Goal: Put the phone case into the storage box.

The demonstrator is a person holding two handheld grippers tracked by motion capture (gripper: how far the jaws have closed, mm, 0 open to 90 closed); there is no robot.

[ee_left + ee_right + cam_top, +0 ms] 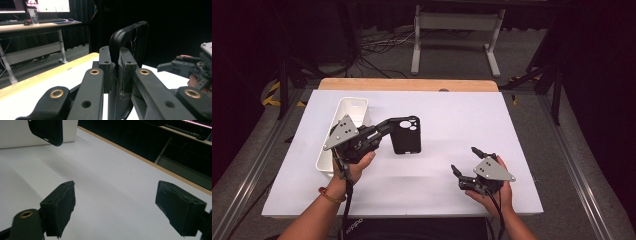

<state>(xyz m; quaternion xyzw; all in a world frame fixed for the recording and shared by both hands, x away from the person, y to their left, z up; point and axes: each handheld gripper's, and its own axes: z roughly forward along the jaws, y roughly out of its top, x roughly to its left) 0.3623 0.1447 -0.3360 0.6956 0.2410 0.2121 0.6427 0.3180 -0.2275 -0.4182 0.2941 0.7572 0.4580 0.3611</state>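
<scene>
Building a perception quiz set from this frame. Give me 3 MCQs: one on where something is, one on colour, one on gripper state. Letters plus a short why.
1. Where is the white bin?
A. At the table's left side, beside the left gripper
B. At the table's right edge
C. On the floor

2. What colour is the phone case?
A. White
B. Black
C. Red

3. How do the two grippers stand?
A. Both open and empty
B. Left gripper shut on the phone case, right gripper open
C. Right shut on the phone case, left open

Key:
1 A, the high view shows the bin lying along the left part of the white table.
2 B, the case is black in all three views.
3 B, the left gripper view shows the pads clamped on the case's edge; the right gripper view shows jaws wide apart with nothing between them.
</scene>
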